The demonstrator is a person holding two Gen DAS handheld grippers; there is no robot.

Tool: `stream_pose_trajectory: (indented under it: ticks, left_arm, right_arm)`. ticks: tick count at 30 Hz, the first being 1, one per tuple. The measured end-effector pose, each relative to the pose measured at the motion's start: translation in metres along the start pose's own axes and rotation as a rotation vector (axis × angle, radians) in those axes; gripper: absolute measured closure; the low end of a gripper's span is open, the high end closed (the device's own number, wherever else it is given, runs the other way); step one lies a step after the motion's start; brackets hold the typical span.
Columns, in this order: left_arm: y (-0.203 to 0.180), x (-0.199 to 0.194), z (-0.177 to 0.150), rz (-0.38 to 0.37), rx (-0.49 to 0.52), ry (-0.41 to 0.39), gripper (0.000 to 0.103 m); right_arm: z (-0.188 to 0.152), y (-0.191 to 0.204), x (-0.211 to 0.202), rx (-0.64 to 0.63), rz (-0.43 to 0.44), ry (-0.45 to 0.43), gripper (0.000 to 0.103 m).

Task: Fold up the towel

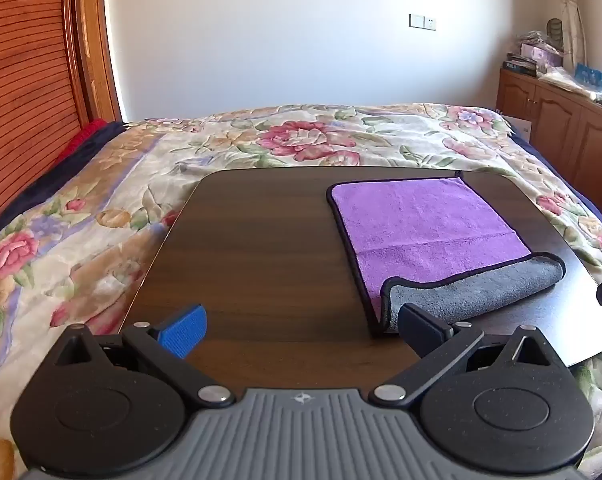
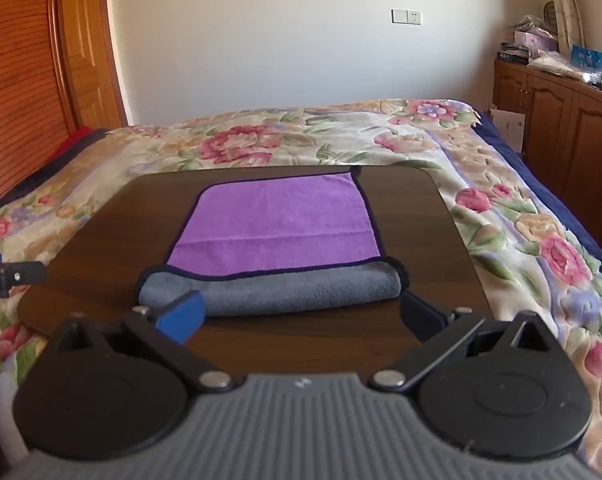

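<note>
Left wrist view: the left gripper (image 1: 303, 330) is spread wide and holds nothing, over the dark table (image 1: 261, 248). The towel (image 1: 429, 232) lies right of it, purple side up, its near edge rolled back grey; the right finger hides part of that roll.

Right wrist view: the right gripper (image 2: 303, 316) is also wide and empty, just near of the towel's (image 2: 277, 220) grey roll. The left gripper (image 2: 5, 274) is cut off at the left border.

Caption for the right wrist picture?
Open right gripper faces a purple towel, near edge folded over, on a tray.
</note>
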State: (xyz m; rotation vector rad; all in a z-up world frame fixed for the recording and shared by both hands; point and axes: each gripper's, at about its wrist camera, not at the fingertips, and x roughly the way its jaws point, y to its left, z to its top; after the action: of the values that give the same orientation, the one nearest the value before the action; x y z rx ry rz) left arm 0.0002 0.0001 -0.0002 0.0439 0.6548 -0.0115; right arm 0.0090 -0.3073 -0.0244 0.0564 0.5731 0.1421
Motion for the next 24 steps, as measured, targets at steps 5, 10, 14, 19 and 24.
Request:
stream_pose_trajectory:
  ticks: [5,10,14,19,24]
  left_arm:
    - [-0.0007,-0.0001,-0.0004,0.013,0.012,-0.004,0.003]
    - [-0.0012,-0.0008,-0.0008,0.015,0.016,-0.002,0.003]
    - [-0.0016,-0.0019,-0.0011,0.014,0.016,-0.002,0.003]
    - [-0.0012,-0.0004,-0.0006,0.016,0.017,0.001,0.003]
    - [-0.0013,-0.0003,-0.0005,0.018,0.018,0.001,0.003]
  right_arm:
    - [0.0,-0.0001,0.0,-0.004,-0.003,-0.002,0.0]
    - [0.0003,-0.0001,0.0,-0.001,-0.005,0.001,0.0]
    - [0.0005,-0.0007,0.0012,-0.002,-0.006,0.004,0.0]
    - [0.0004,0.0007,0.001,-0.002,-0.008,0.004,0.0]
    - [0.0002,0.0005,0.0004,-0.001,-0.012,0.004,0.0]
